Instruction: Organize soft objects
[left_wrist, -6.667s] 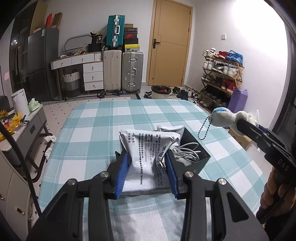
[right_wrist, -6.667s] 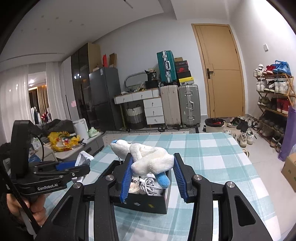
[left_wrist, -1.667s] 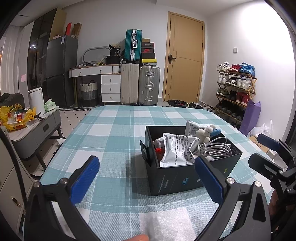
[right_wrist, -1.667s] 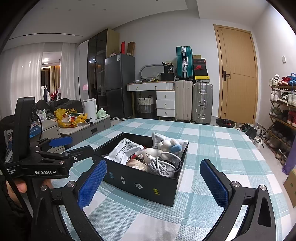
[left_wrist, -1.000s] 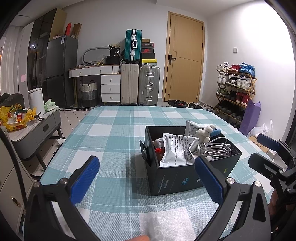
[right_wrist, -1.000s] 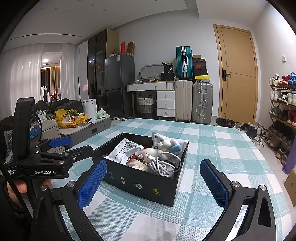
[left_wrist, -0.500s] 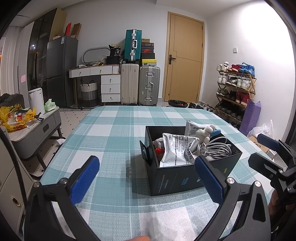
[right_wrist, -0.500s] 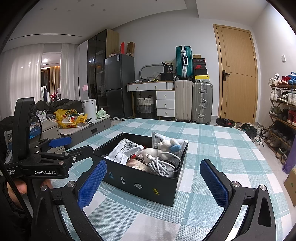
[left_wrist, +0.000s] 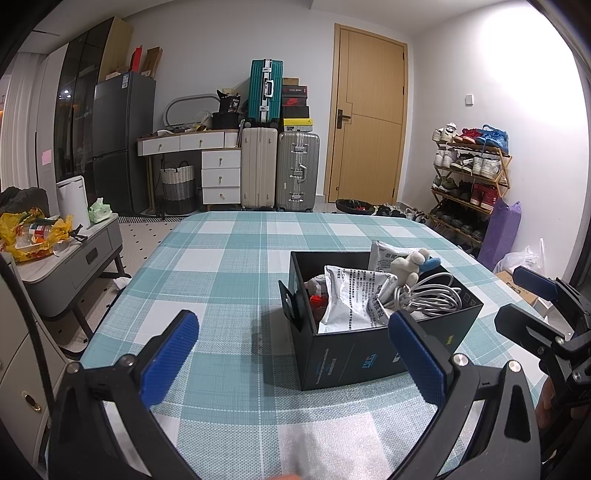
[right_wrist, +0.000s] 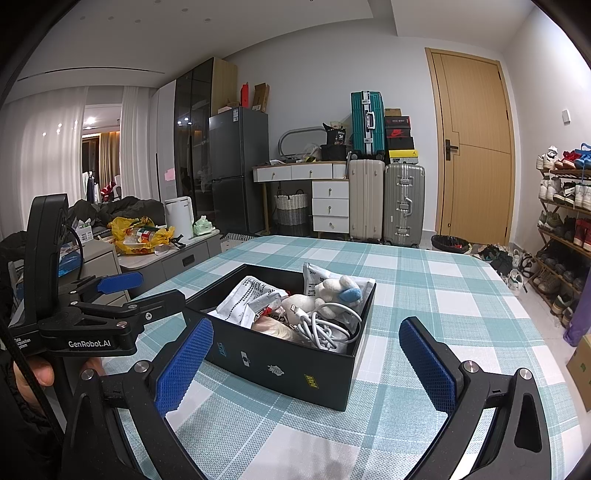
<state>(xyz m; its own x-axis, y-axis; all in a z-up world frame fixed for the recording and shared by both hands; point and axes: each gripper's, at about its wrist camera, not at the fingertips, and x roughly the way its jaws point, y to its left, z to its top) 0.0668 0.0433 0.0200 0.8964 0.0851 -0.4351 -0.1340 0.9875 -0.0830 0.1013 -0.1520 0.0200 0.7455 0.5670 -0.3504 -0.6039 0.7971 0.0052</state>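
A black open box (left_wrist: 369, 354) (right_wrist: 288, 365) stands on the checked tablecloth. In it lie white printed pouches (left_wrist: 351, 295) (right_wrist: 247, 295), a white and blue plush toy (left_wrist: 410, 264) (right_wrist: 336, 288) and a coiled white cable (left_wrist: 428, 295) (right_wrist: 325, 325). My left gripper (left_wrist: 291, 354) is open and empty, held back just in front of the box; it also shows at the left of the right wrist view (right_wrist: 147, 291). My right gripper (right_wrist: 306, 362) is open and empty, in front of the box, and shows at the right edge of the left wrist view (left_wrist: 524, 299).
The table (left_wrist: 229, 258) is covered with a teal and white checked cloth. A grey side table (left_wrist: 70, 258) with yellow bags stands to the left. Suitcases (left_wrist: 277, 170), a desk, a fridge, a door and a shoe rack (left_wrist: 469, 184) line the far walls.
Earlier the left gripper held a white pouch and the right held the plush toy over the box; both now lie in the box. In the last second nothing has moved.
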